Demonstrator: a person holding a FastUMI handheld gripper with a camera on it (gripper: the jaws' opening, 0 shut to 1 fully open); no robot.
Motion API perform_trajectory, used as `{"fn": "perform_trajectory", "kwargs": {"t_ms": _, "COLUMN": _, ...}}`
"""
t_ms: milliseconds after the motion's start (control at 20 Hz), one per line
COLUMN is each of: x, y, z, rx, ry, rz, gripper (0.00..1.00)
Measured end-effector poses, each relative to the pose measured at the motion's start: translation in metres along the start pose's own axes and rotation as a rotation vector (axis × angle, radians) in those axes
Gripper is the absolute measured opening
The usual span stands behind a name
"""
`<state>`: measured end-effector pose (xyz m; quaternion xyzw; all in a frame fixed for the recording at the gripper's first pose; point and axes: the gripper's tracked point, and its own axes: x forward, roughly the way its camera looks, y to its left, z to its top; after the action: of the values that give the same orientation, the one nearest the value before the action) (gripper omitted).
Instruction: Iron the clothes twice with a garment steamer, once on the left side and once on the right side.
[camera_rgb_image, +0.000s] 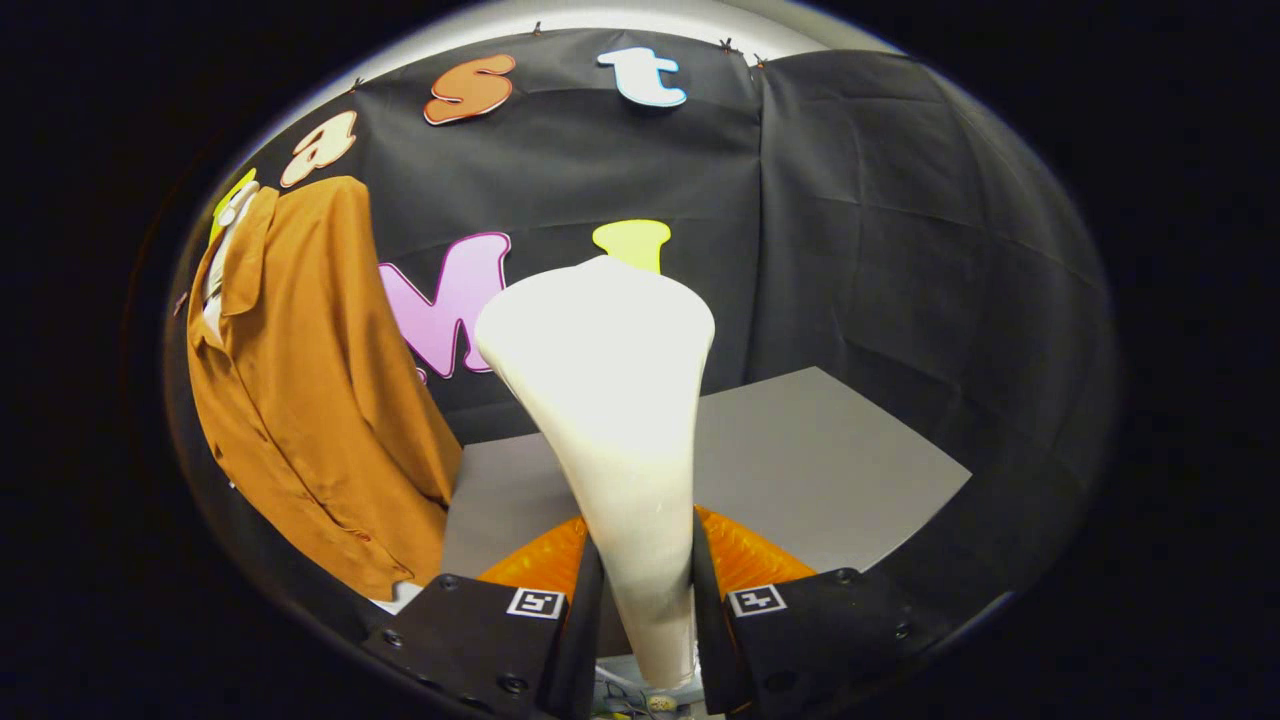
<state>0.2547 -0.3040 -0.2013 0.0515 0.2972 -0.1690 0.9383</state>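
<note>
A white garment steamer (610, 400) stands up between my fingers, its narrow handle low down and its wide head flaring upward. My gripper (646, 600) is shut on the steamer's handle, both fingers pressing its sides. A brown-orange shirt (310, 400) hangs on the booth wall to the left of the steamer, collar at the top, its hem reaching down near my left finger. The steamer head is apart from the shirt, to its right.
A grey tabletop (800, 460) lies beyond the fingers, running to the right. Black cloth walls close the booth behind and on the right. A small white piece (400, 597) lies below the shirt's hem.
</note>
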Motion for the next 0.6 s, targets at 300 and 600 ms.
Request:
{"fn": "perform_trajectory", "kwargs": {"t_ms": 300, "x": -0.052, "y": 0.090, "z": 0.012, "rx": -0.009, "ry": -0.093, "rz": 0.045, "gripper": 0.44}}
{"fn": "perform_trajectory", "kwargs": {"t_ms": 600, "x": -0.067, "y": 0.180, "z": 0.012, "rx": -0.051, "ry": -0.124, "rz": 0.090, "gripper": 0.45}}
